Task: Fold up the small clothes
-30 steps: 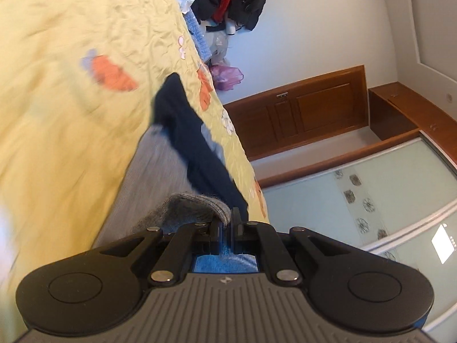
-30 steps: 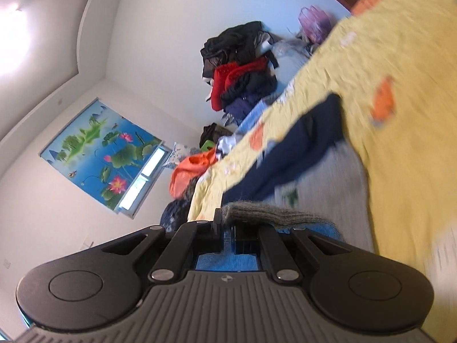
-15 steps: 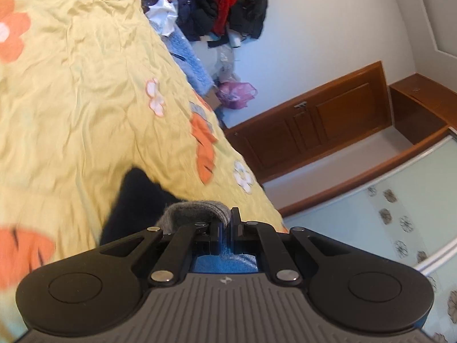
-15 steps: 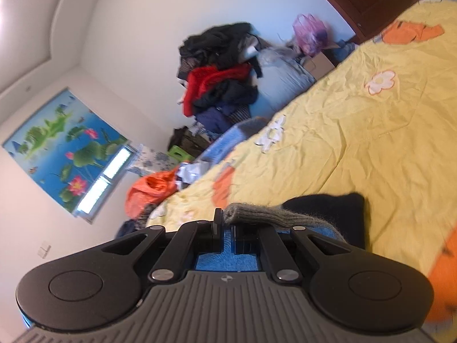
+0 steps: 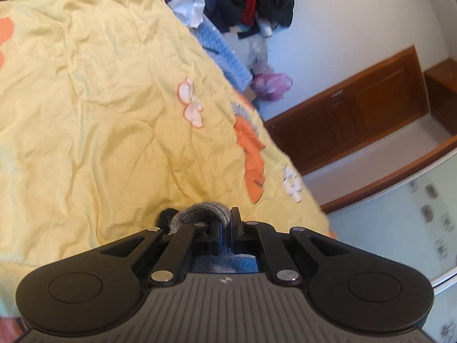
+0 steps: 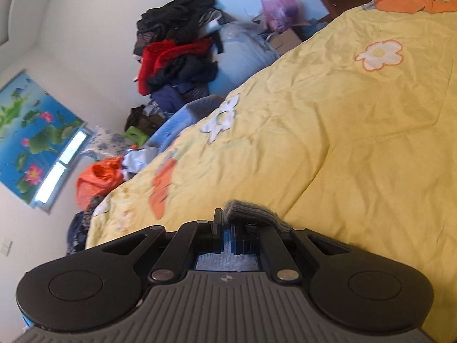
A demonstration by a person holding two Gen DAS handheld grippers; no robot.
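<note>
Jaws of left gripper (image 5: 225,224) and right gripper (image 6: 227,223) both pinch our grey sock (image 5: 200,214) (over yellow quilt (image 5: 100,114)).

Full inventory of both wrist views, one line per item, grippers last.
grey knit garment: 1, grey with a dark part, edge pinched in both grippers
bedspread: 1, yellow with orange and white flower prints, fills most of both views
clothes pile: 1, black, red and navy, against the wall beyond the bed
blue fabric: 1, light blue, at the bed's far edge
plastic bag: 1, purple, by the wall
orange bag: 1, orange, on the floor beside the bed
lotus picture: 1, blue and green, on the wall
wooden door: 1, brown
left gripper: 1, black, shut on the garment
right gripper: 1, black, shut on the garment
</note>
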